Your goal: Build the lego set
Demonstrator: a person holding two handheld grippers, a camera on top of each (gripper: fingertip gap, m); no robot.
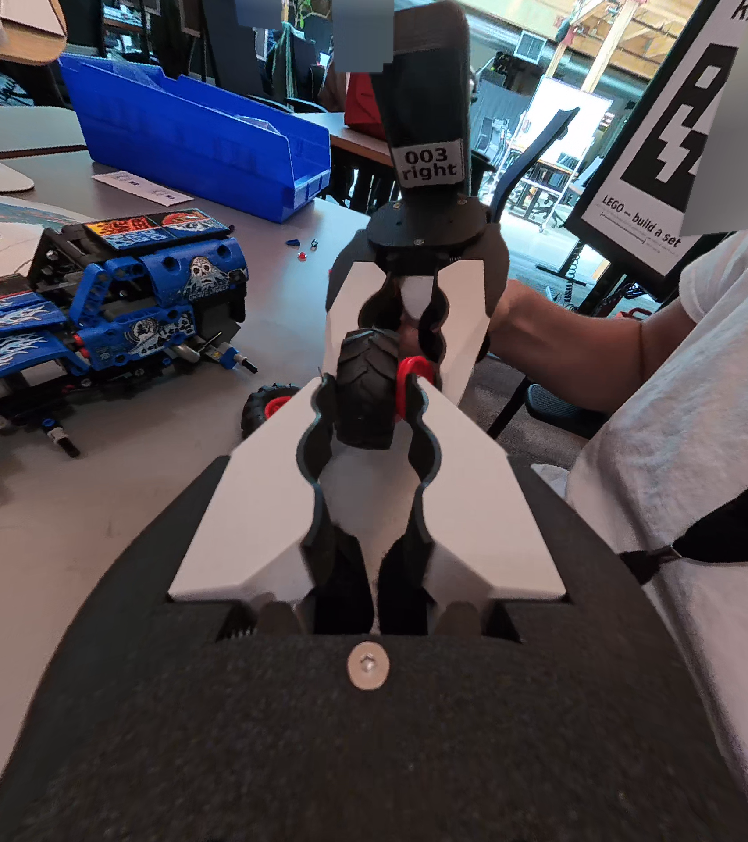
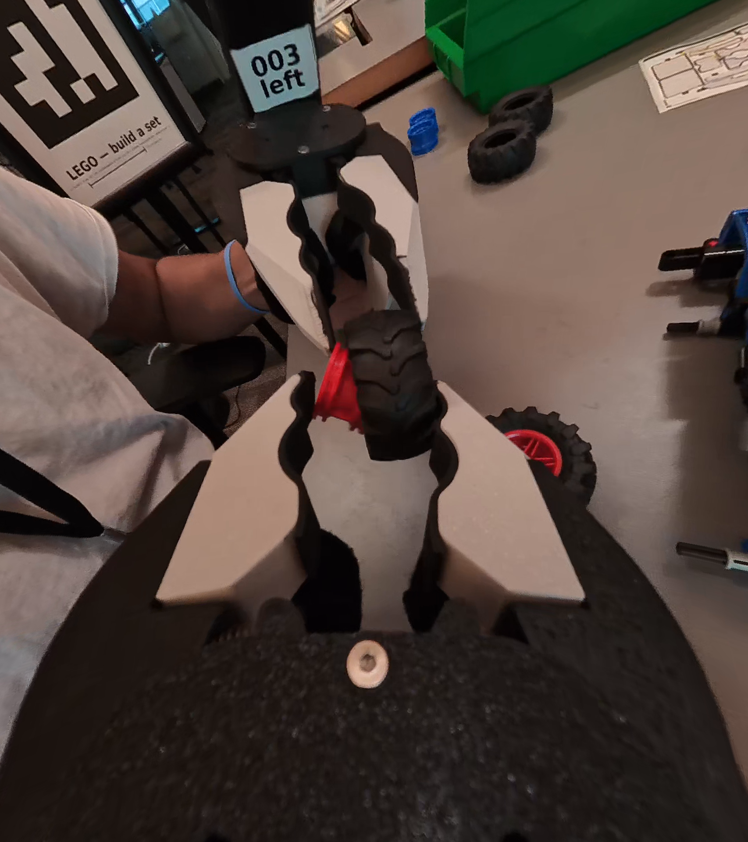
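A black tire (image 1: 365, 392) with a red rim (image 1: 414, 370) sticking out of one side hangs in the air between both grippers. My left gripper (image 1: 370, 387) is shut across the tire and rim from below in the left wrist view. My right gripper (image 2: 372, 387) is shut across the same tire (image 2: 392, 382) and rim (image 2: 335, 394), one finger at the rim, the other on the tread. The two grippers face each other tip to tip. The blue truck model (image 1: 135, 310) lies on the grey table (image 1: 135, 524), with bare axles (image 2: 700, 262).
A finished wheel with a red rim (image 2: 545, 449) lies on the table just beyond the grippers. Two loose tires (image 2: 504, 150), blue rims (image 2: 422, 130), a green bin (image 2: 522, 41) and a printed sheet (image 2: 718, 59) are farther off. A blue bin (image 1: 199, 132) stands behind the truck. Left and right tips are no more than a few centimetres apart.
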